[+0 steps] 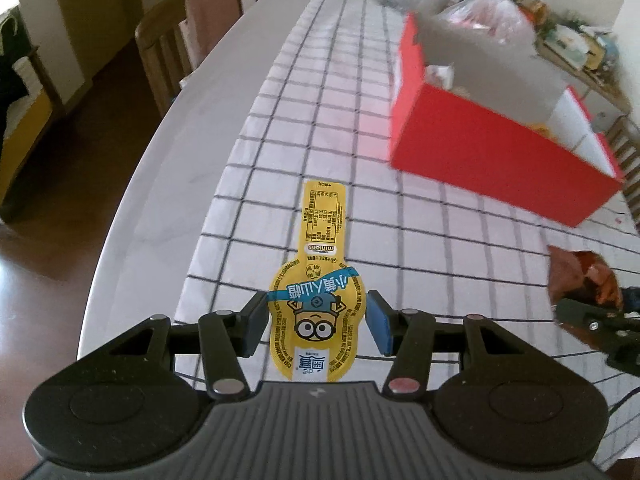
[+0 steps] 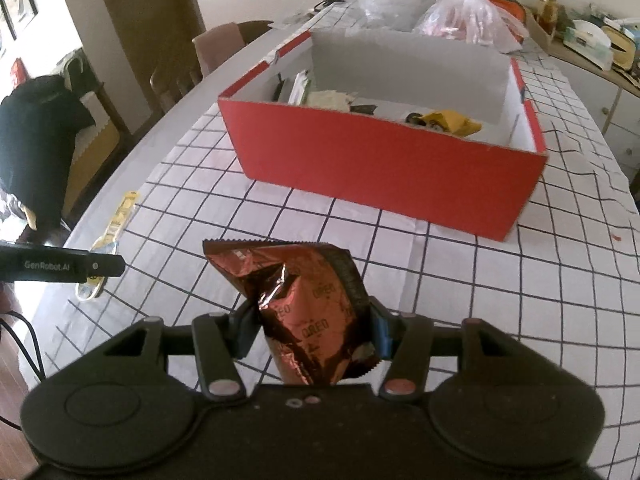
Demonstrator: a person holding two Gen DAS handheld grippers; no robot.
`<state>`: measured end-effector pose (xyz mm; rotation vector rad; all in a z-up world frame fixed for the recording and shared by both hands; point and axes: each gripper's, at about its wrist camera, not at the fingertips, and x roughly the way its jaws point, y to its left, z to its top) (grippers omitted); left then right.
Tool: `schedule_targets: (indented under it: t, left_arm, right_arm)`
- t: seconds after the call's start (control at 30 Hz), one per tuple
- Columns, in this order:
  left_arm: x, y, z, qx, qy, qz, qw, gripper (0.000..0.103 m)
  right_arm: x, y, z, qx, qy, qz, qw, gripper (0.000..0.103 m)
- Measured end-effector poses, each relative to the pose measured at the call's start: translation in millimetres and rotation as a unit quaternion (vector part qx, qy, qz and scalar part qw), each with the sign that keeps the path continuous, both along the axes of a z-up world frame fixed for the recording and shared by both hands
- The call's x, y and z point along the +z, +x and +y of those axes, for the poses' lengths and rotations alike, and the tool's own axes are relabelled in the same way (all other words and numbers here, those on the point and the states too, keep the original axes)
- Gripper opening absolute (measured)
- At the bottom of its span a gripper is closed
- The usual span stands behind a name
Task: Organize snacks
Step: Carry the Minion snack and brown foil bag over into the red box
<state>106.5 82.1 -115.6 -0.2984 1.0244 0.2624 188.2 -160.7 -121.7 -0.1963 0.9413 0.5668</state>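
Foil packet (image 2: 308, 312) crinkled, box (image 2: 384, 168) rectangular.

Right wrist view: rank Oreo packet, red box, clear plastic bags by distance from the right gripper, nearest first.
1. Oreo packet: between the jaws of the right gripper, held.
2. Red box: ahead, mid-table, open top.
3. Clear plastic bags: behind the box, at the far end of the table.
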Motion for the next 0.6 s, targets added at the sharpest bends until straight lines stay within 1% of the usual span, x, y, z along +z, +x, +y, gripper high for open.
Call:
schedule_targets:
  t: [0.27,0.6]
  left_arm:
    - [31.7,4.9,-24.9,-0.021,-0.007,-0.028,0.9994,0.052]
    - [73.3,28.2,-57.7,-0.062,0.002,-0.069,0.9957,0.052]
  right_arm:
    - [20.7,-6.5,-19.1,-0.021,0.018,0.002,1.000,0.054]
    - [61.8,1.6,-39.7,-0.048,0.040,-0.038,0.997,0.054]
